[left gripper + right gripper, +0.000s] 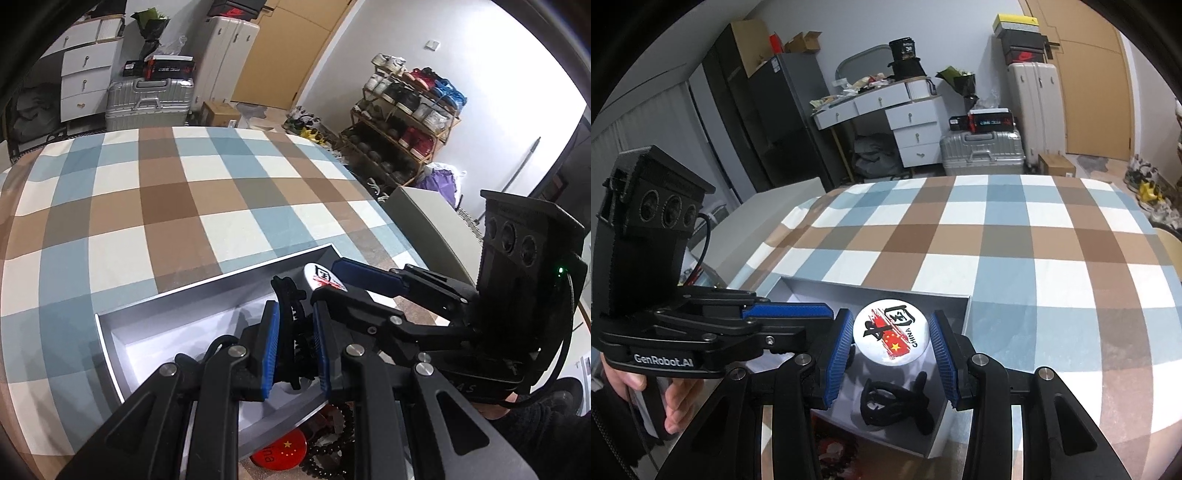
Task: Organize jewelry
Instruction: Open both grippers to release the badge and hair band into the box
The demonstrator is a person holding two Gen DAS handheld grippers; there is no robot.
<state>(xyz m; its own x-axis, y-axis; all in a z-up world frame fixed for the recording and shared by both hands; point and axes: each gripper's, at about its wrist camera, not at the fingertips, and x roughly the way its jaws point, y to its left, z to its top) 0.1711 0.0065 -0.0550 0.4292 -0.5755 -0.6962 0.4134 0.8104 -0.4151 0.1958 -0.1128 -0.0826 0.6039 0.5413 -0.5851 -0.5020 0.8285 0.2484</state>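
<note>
The counter (1052,236) has a cloth with blue, brown and white squares. A grey box (955,295) sits on it. A red badge (279,450) and dark beads (332,446) lie beside the box.

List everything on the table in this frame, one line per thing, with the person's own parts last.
Box: one, grey walls and white floor, open, on the checked cloth.
White badge: one, round, red and black print reading CHINA, held over the box between the right jaws.
Black hair clip: one, on the box floor in the right view; in the left view a black piece sits between the left jaws, contact unclear.
Red badge: one, round, yellow stars, on the table outside the near wall of the box.
Bead bracelet: one, dark, beside the red badge.
Tablecloth: one, blue, brown and white checks.
Left gripper: black, blue pads, over the box.
Right gripper: black, blue pads.
</note>
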